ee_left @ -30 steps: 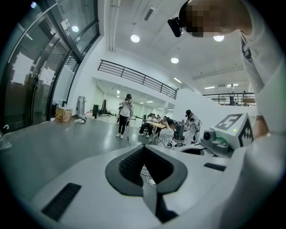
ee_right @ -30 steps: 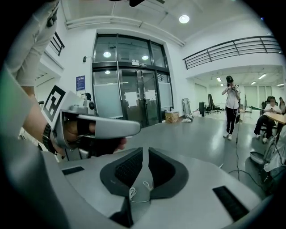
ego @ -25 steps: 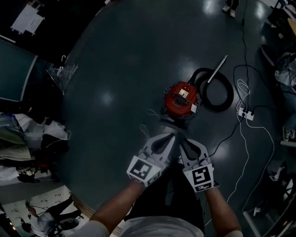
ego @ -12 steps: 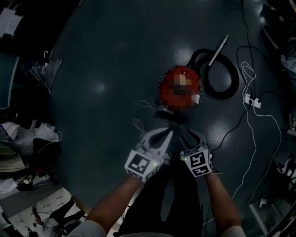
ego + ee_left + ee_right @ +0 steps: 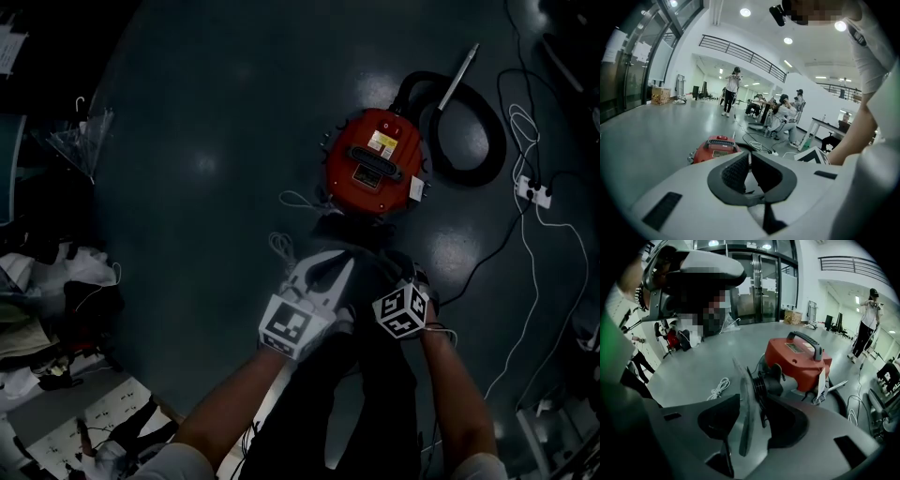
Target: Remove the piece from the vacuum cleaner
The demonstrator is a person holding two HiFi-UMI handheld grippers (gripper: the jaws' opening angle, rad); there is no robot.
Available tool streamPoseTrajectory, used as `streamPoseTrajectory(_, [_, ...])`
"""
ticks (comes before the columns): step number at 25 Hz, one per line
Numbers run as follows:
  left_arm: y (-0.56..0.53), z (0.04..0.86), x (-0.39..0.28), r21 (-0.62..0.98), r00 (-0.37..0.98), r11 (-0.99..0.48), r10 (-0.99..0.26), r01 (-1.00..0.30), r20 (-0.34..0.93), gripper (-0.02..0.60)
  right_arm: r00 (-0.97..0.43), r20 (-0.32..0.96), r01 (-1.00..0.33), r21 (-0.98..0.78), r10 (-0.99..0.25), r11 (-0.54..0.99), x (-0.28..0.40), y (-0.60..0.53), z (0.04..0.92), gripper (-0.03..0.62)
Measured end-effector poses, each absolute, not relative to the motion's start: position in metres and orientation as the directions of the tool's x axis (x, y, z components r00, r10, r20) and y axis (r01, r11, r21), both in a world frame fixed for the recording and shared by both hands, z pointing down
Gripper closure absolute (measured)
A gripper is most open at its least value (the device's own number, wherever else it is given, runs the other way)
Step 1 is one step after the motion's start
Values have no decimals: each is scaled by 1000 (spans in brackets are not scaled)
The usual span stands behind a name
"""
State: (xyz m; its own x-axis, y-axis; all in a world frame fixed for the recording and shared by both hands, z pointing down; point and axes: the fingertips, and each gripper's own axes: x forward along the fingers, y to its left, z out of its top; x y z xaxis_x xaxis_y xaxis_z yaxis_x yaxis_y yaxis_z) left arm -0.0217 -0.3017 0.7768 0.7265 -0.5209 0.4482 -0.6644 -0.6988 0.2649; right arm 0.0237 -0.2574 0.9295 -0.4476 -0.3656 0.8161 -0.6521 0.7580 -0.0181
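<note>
- While a person stands over it, one red vacuum (image 5: 377, 161) sits on the floor (image 5: 216, 122), just ahead of two grippers.
- Left gripper (image 5: 750, 157): tongs pressed together, nothing in them.
- Right gripper (image 5: 751, 397): tongs opening. One thin grey piece (image 5: 742, 380) stands edge-on between them, at the vacuum's front.
- One black hose (image 5: 487, 155) lies coiled beside the vacuum, with one metal wand (image 5: 457, 75) across it. Two white cords (image 5: 295, 199) lie nearby.
- Floor is glossy, dark grey.
- Big hall: glass doors (image 5: 764, 282), balcony rail (image 5: 740, 49), ceiling spots.
</note>
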Motion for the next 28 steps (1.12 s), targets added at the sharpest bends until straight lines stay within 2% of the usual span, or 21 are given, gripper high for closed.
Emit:
streamPoseTrajectory(8, [-293,832,-18,222,725,-742,-469,-633,504,574,-372,848,-628,69,-377,775,23,-258,972,447])
streamPoseTrajectory(9, [-292,837,-19,221,723,-742,-465,-633,510,574,-362,849,-616,93,-386,782,22,-259,973,511])
streamPoseTrajectory(10, [-291,841,-20,222,721,-741,-463,-634,516,574,-355,848,-599,117,-394,792,21,-258,975,550])
streamPoseTrajectory(11, [-291,844,-21,223,719,-739,-461,-635,520,574,-351,847,-579,138,-399,803,19,-258,975,560])
streamPoseTrajectory(14, [-287,847,-25,230,713,-731,-460,-642,529,574,-360,847,-534,155,-390,831,16,-252,975,565])
streamPoseTrajectory(19, [-278,849,-28,241,707,-720,-457,-651,540,574,-420,851,-506,67,-314,860,10,-239,975,568])
streamPoseTrajectory(24, [-272,853,-26,247,704,-714,-459,-655,543,574,-426,847,-487,82,-319,869,7,-235,977,568])
streamPoseTrajectory(28, [-265,848,-26,259,703,-702,-466,-663,537,574,-471,845,-490,-10,-254,872,3,-231,971,568])
